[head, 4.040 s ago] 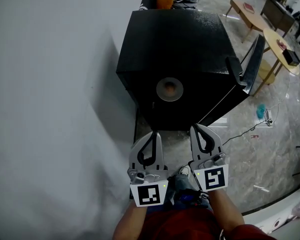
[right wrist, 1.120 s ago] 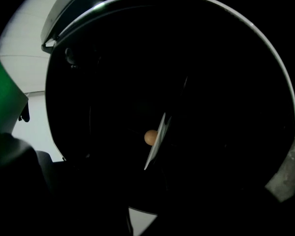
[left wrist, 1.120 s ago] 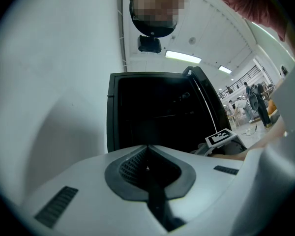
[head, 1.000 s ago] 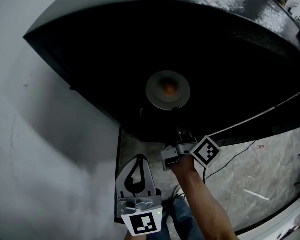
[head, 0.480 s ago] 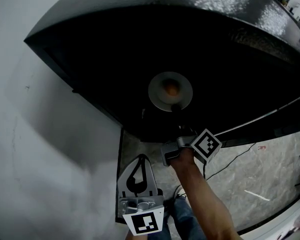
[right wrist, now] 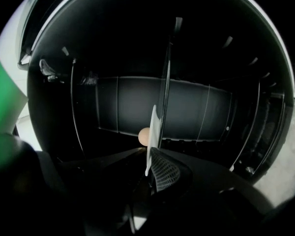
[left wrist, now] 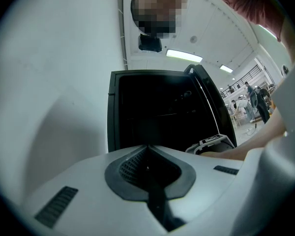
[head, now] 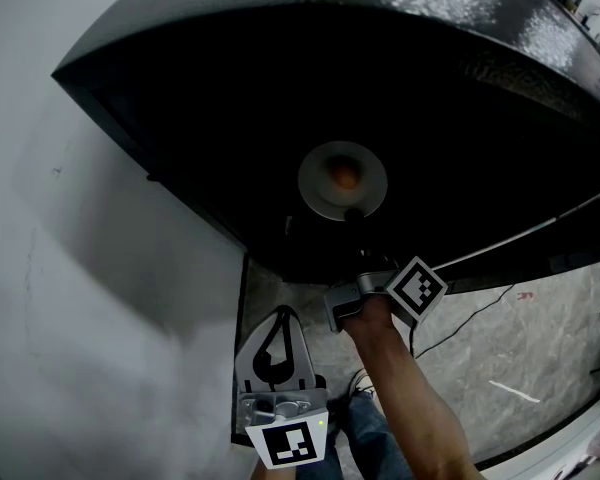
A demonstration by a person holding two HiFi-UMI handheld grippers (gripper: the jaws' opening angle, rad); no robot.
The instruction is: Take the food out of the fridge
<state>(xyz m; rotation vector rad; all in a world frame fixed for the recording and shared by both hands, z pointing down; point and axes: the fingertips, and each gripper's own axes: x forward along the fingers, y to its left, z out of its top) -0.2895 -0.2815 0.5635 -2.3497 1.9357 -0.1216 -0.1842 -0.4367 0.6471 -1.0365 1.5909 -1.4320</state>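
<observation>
Fridge (head: 460,88) open, interior dark. Plate (head: 320,200) sits inside on a shelf, with the food (head: 346,176), a small round orange item, at its centre.

Right gripper (head: 354,218) is reached in, jaws clamped narrow on the plate's near rim. In the right gripper view the plate (right wrist: 155,132) shows edge-on between them, the food (right wrist: 144,135) just past the tips. From this gripper the food lies at 12 o'clock, across the plate.

Left gripper (head: 282,315) hangs outside at 7 o'clock, jaws together, nothing held, well apart from the plate.

Judgement: the draw-out runs toward 6 o'clock, plate kept level so the food doesn't roll.
</observation>
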